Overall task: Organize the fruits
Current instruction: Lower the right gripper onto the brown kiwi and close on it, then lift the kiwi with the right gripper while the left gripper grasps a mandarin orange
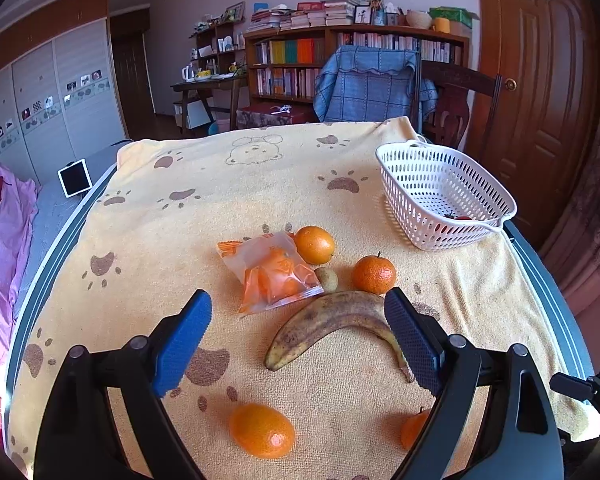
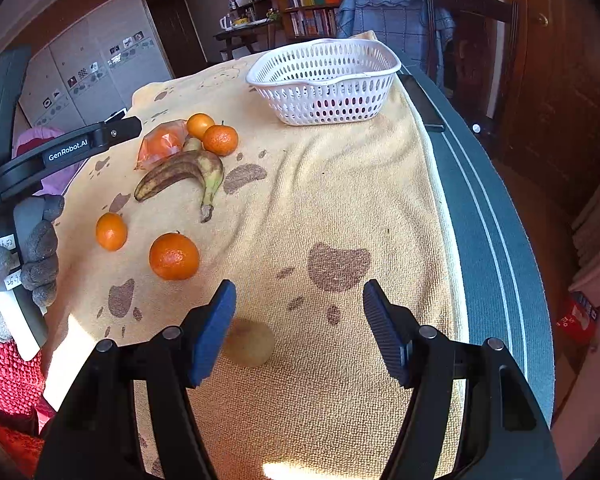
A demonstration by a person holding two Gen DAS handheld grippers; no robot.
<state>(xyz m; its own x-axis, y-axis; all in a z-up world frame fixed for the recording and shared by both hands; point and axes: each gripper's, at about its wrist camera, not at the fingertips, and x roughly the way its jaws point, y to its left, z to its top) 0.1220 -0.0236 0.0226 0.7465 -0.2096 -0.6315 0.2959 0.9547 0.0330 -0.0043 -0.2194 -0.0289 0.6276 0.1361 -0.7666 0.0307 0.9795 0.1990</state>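
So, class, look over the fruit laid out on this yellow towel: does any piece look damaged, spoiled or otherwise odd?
Yes. The banana in the middle of the towel is badly overripe, its peel mostly brown and blotched. One orange sits sealed in a clear plastic packet while the other oranges lie loose. Nothing looks spilled.

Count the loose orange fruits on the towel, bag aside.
4: one behind the bag, one beyond the banana, one nearest, one partly behind the left claw. The basket may hide more.

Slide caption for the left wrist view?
Open left gripper above a spotted banana among oranges, white basket at the table's far right.
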